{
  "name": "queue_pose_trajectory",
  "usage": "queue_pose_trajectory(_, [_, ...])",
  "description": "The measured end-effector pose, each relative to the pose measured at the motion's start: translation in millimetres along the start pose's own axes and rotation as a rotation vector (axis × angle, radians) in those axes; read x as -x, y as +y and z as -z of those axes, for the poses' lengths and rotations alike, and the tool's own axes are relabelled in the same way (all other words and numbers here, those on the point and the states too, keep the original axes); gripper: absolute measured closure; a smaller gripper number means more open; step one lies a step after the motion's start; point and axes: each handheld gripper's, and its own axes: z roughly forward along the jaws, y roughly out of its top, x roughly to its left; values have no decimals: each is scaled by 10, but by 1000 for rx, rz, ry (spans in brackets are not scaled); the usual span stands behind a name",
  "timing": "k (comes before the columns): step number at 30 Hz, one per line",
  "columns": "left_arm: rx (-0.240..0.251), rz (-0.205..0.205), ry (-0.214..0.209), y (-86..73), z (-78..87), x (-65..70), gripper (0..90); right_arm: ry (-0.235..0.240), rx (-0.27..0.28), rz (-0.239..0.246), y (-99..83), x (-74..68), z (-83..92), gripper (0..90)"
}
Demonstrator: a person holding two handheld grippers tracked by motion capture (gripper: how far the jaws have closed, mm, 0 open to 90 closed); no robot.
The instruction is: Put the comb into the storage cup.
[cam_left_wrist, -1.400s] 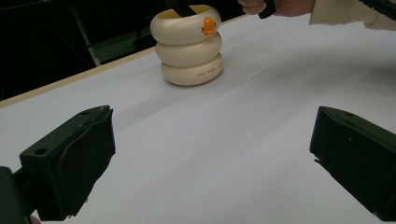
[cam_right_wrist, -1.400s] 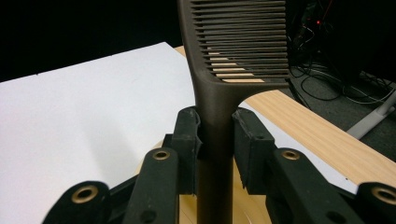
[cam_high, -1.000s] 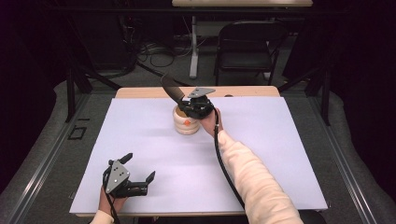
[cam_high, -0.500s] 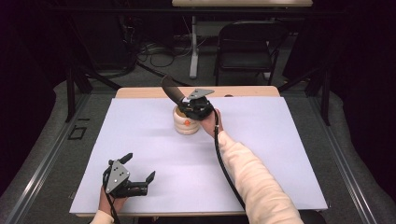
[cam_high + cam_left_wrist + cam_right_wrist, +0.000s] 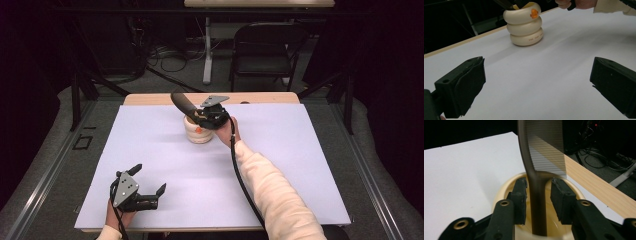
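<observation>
Between the jaws of the right gripper (image 5: 538, 200) stands the handle of a dark brown comb (image 5: 541, 167). A sliver of gap shows on each side of the handle in the right gripper view, so the pads no longer press on it; the jaws have just been opening, narrowly parted, with the comb between them and its lower end down inside the cream holder (image 5: 504, 192). In the high view the comb (image 5: 183, 104) leans out of the holder (image 5: 199, 131) toward 10 o'clock, its toothed end uppermost, and the right gripper (image 5: 200, 118) sits right over the holder's mouth.

The holder is a stack of three rounded rings with a small orange mark on the top one, seen clearly from the left gripper view (image 5: 524, 23). It stands on the white table (image 5: 280, 165) at about 12 o'clock from the table's middle, near the far wooden edge.

The left gripper (image 5: 149, 186) rests at 7 o'clock on the table, well apart from the holder, its jaws wide with nothing between them.

The step in hand looks like letting go of the comb after setting it in the holder. The next move would call for parting the jaws further, then lifting straight away so the pads do not catch the handle and tip comb or holder.
</observation>
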Motion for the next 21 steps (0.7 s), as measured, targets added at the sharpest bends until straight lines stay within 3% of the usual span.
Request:
queue_pose_trajectory(10, [-1, 2, 0, 1, -3, 3, 2, 0, -2, -18, 24, 47, 164, 423])
queue_pose_trajectory(21, [-4, -3, -2, 3, -7, 1, 2, 18, -1, -38, 87, 81, 466, 234])
